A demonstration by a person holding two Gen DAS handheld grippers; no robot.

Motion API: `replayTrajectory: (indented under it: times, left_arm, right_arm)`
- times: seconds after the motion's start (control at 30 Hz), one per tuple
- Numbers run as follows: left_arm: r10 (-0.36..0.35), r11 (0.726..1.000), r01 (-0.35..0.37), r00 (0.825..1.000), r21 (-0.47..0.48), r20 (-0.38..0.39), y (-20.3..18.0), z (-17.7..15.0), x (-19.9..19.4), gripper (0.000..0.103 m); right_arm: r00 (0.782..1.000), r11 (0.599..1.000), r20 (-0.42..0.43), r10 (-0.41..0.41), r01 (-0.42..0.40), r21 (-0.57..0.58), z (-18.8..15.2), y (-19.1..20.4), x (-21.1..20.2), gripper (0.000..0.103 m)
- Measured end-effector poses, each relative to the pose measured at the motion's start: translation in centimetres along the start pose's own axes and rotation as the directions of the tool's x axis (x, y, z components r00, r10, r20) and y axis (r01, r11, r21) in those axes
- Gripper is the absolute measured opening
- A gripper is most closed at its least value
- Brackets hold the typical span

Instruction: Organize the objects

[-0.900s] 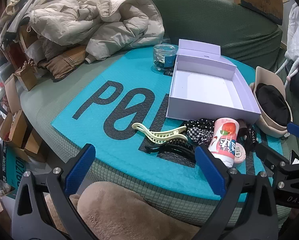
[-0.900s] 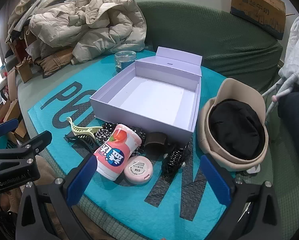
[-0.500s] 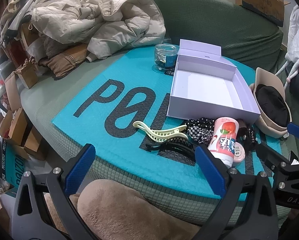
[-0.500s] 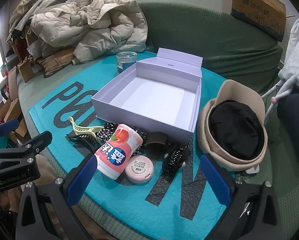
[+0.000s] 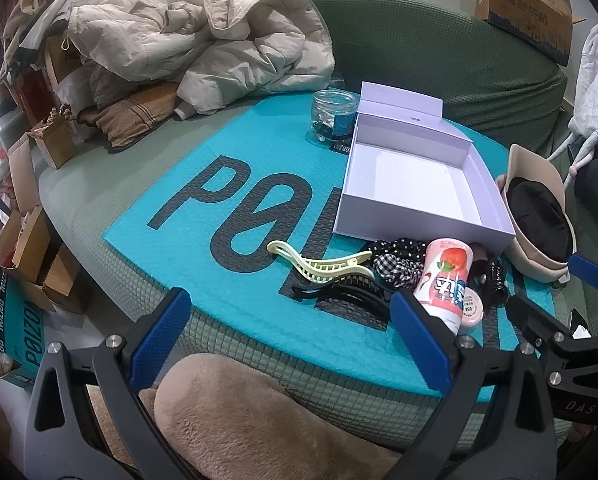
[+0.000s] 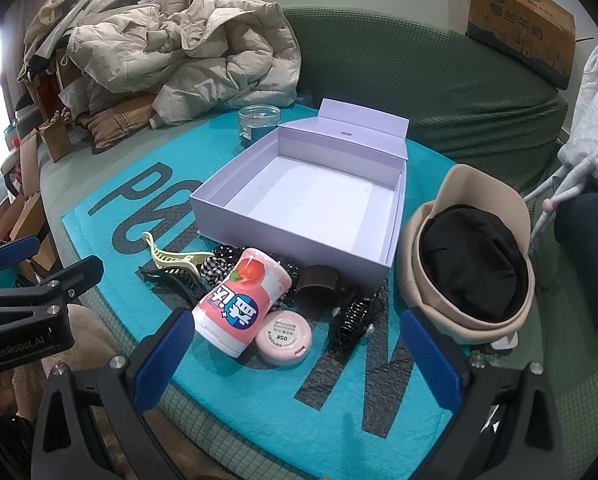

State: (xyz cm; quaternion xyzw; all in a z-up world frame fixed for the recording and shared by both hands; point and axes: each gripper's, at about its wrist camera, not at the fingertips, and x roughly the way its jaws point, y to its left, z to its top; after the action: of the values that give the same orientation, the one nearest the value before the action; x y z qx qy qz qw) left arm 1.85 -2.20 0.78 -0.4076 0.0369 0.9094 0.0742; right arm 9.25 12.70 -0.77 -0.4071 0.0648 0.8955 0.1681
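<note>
Two handheld grippers hover at the near edge of a teal mat spread over a green sofa. The left gripper has its blue-padded fingers spread wide with nothing between them, and the right gripper is likewise wide apart and empty. In the middle of the mat sits an open, empty lilac box with its lid flap standing up at the back. Just in front of the box lies a small heap of items to sort: a pink bottle lying on its side, a round pink compact touching it, a pale yellow hair clip resting across a black hair clip, dotted and checked fabric scrunchies, a brown clip and a black claw clip. Beside the box on the right rests a beige hat with a black lining, and behind the box stands a small glass jar. The bottle looks light, rigid and smooth, so it may roll or slip; gripping across its middle seems safest. The clips look stiff but thin and springy, best pinched along the spine. The scrunchies are soft and will squash under any grip. A crumpled cream jacket is piled at the far left.
</note>
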Motion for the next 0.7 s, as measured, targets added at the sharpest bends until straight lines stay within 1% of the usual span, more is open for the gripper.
replayTrajectory:
  times: [0.7]
  left_arm:
    - [-0.007,1.000,0.007,1.000,0.008,-0.001,0.35,-0.20,-0.44,0.100]
  right_arm:
    - [1.000,1.000,-0.006,0.000,0.000,-0.011,0.08,0.27,-0.22,0.103]
